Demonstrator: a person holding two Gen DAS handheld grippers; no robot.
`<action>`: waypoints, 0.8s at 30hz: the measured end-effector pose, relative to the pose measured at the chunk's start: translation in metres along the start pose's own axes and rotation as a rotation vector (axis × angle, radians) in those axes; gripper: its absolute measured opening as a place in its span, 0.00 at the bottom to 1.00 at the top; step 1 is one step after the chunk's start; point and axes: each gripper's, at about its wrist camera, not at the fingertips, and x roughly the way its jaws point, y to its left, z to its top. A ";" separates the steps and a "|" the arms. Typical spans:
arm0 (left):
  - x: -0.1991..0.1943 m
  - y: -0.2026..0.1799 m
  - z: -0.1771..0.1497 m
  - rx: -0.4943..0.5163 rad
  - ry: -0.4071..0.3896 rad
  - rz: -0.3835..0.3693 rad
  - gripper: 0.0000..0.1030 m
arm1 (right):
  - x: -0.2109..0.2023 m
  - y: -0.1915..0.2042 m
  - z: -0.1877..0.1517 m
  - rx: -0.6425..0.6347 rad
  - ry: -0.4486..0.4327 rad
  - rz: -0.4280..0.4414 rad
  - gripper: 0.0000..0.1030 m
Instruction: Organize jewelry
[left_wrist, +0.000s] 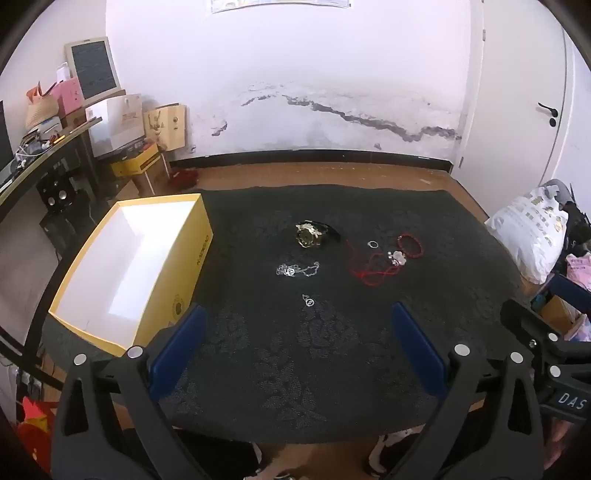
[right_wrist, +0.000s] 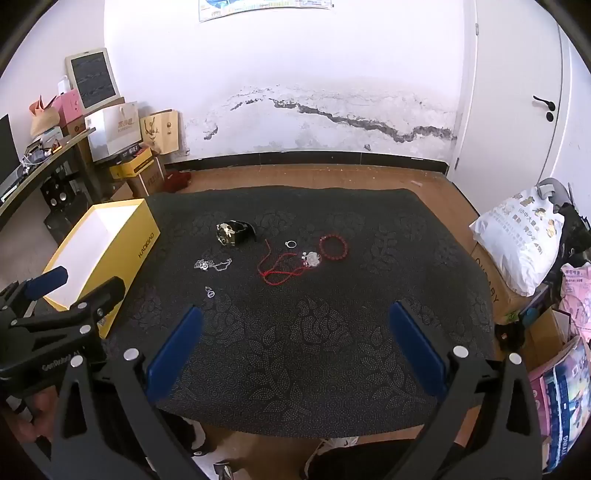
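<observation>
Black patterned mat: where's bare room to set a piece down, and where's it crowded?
Free: the near strip of the black patterned mat between both open grippers and the small silver pendant; also its far right side. The open yellow cardboard box looks empty. Crowded: mid-mat, black-and-gold watch, silver chain, red cord necklace, red bead bracelet.

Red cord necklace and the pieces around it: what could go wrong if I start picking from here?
1. The red cord necklace lies looped against the pale pendant, close to the red bead bracelet; lifting one may drag another.
2. The small ring and the silver chain lie flat on the textured black cloth; the wide pads may slip off them.
</observation>
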 end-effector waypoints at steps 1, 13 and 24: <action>-0.001 0.000 0.000 -0.007 -0.009 -0.007 0.94 | 0.000 0.000 0.000 -0.002 0.005 -0.001 0.95; -0.002 0.004 -0.004 0.013 -0.010 0.001 0.94 | 0.001 -0.001 -0.001 -0.007 0.009 -0.004 0.95; 0.000 0.000 -0.007 0.017 -0.005 0.006 0.94 | 0.001 -0.002 0.004 -0.009 0.007 -0.007 0.95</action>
